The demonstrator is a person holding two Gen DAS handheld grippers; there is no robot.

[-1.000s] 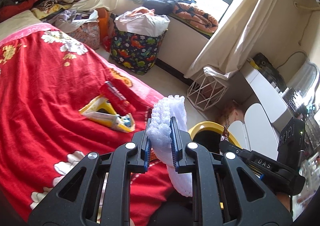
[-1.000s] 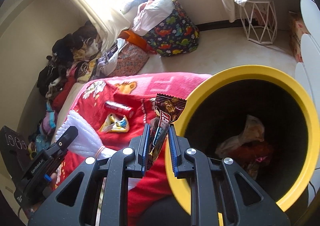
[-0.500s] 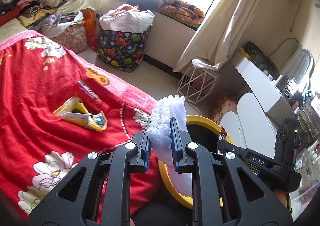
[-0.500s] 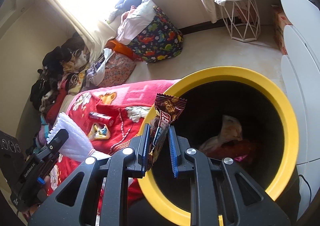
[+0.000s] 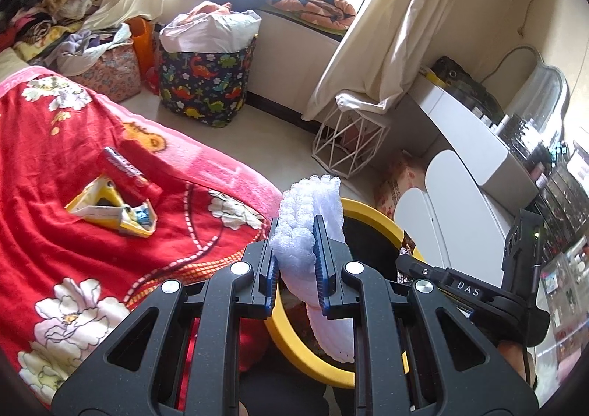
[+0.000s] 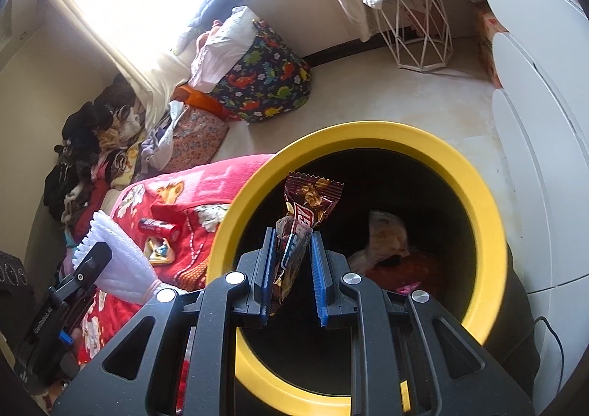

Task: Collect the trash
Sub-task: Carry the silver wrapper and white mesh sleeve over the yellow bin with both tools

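Observation:
My left gripper (image 5: 296, 232) is shut on a white foam net sleeve (image 5: 309, 206), which hangs over the near rim of the yellow-rimmed black bin (image 5: 371, 211). In the right wrist view my right gripper (image 6: 292, 235) is shut on a brown snack wrapper (image 6: 311, 200) that stands upright above the bin's opening, inside the yellow rim (image 6: 478, 195). Crumpled trash (image 6: 386, 239) lies at the bottom of the bin. A red wrapper (image 5: 125, 169) and a yellow wrapper (image 5: 110, 211) lie on the red flowered blanket (image 5: 55, 250). The left gripper (image 6: 92, 257) shows at the left with its foam sleeve (image 6: 121, 265).
A dinosaur-print bag (image 5: 206, 84) full of laundry and a white wire stool (image 5: 346, 143) stand on the floor by the curtained window. White cabinets (image 6: 533, 158) flank the bin on the right. Heaps of clothes (image 6: 84, 158) lie beyond the bed.
Both grippers have moved across from the bed toward the bin. The snack wrapper went from beside the rim to over the opening. The foam sleeve now hangs at the bin's edge. Both grips are unchanged.

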